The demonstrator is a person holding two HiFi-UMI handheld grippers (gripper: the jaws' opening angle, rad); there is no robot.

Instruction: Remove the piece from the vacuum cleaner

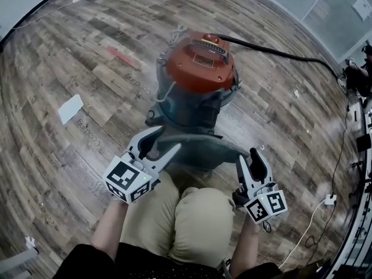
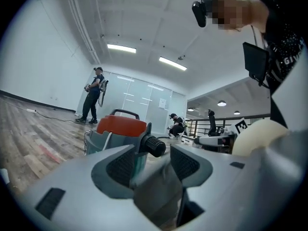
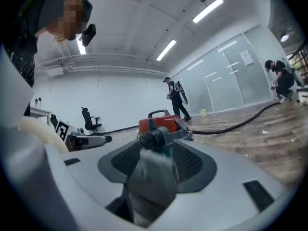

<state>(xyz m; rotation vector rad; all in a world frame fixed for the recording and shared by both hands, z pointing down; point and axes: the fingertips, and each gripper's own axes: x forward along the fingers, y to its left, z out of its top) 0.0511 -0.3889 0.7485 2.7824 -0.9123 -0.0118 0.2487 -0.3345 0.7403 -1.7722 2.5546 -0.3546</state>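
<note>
Plainly the piece [image 1: 203, 147], a broad grey curved part, sits low against the front of the vacuum [image 1: 200, 68], just ahead of the person's knees [image 1: 186, 214]. I can't tell whether it is latched on or merely resting there.

The left gripper [image 1: 167, 139] is at the piece's left end and the right gripper [image 1: 249, 158] at its right end. Both stand wide, each with the grey edge lying between its pads. As far as each gripper's own view shows, neither is clamped down on it.

To my eye the job is at the gripping stage, with the piece lined up but not yet taken. The next move would call for both grippers to close firmly on the two ends. Then would come an even pull towards the knees, so the piece comes away straight and doesn't jam on one side. The vacuum looks free to slide or tip if one side is pulled harder.

A black hose [image 1: 279, 54] runs off from the vacuum's orange top across the floor [image 1: 70, 51]. That floor is worn wood-pattern plank, with a white scrap [image 1: 71, 108] lying to the left.

Beyond is a large bright room with strip lights and a glass wall [image 3: 226, 81]. One person stands by it [image 2: 94, 95] and another crouches further along [image 2: 177, 125].
</note>
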